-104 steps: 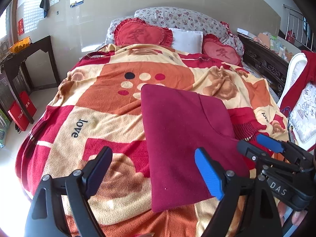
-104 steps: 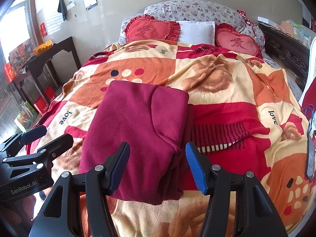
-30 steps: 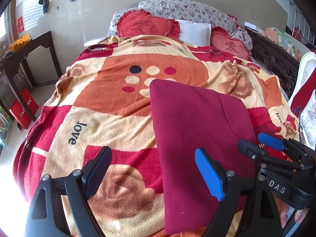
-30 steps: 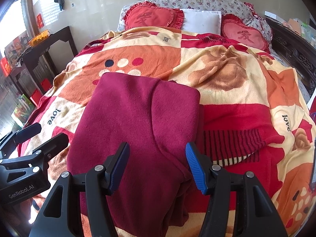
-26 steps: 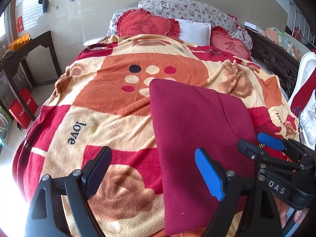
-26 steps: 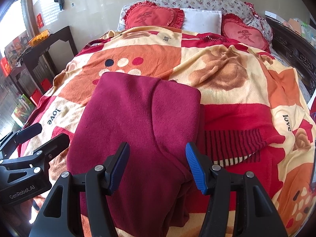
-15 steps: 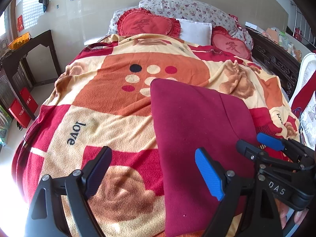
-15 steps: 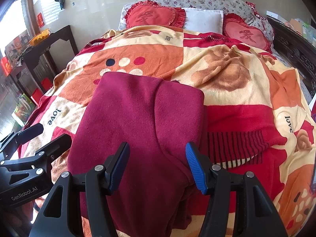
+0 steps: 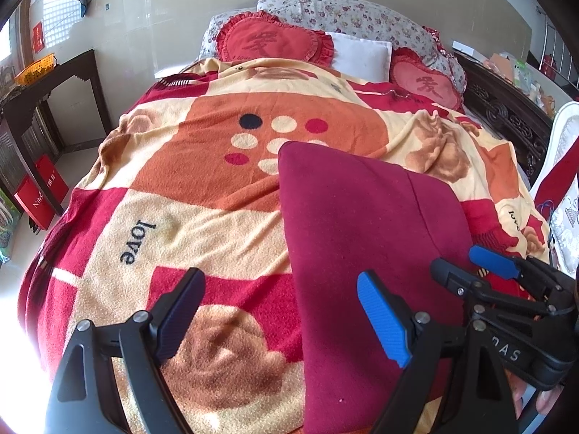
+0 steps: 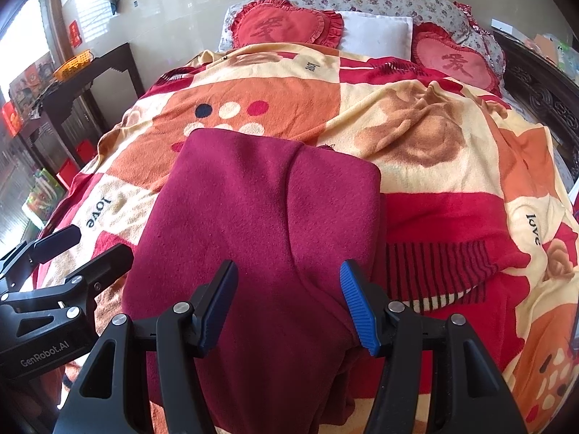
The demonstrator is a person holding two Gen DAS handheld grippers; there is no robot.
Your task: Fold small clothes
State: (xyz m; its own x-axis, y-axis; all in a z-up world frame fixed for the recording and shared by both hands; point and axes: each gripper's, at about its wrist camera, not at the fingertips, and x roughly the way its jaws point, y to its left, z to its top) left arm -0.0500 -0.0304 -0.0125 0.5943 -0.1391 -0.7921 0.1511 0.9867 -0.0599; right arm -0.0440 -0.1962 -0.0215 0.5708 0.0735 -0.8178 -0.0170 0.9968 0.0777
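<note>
Flatly folded, fuzzy maroon garment (image 10: 260, 217) on plush patterned blanket (image 9: 202, 188); left gripper (image 9: 278, 311) and right gripper (image 10: 289, 303) jaws released

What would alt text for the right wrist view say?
A folded maroon garment lies on a patterned blanket on a bed, with the right gripper open above its near edge. The left gripper shows at left, pillows beyond.

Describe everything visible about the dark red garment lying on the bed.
The dark red fleece-like garment lies flat on the orange, cream and red patterned blanket, folded into a rough rectangle. A lengthwise fold edge shows where its right part overlaps the middle, with looser bunched layers at the near right corner. The fabric looks soft and fuzzy. Neither hand-held gripper visibly touches it.
</note>
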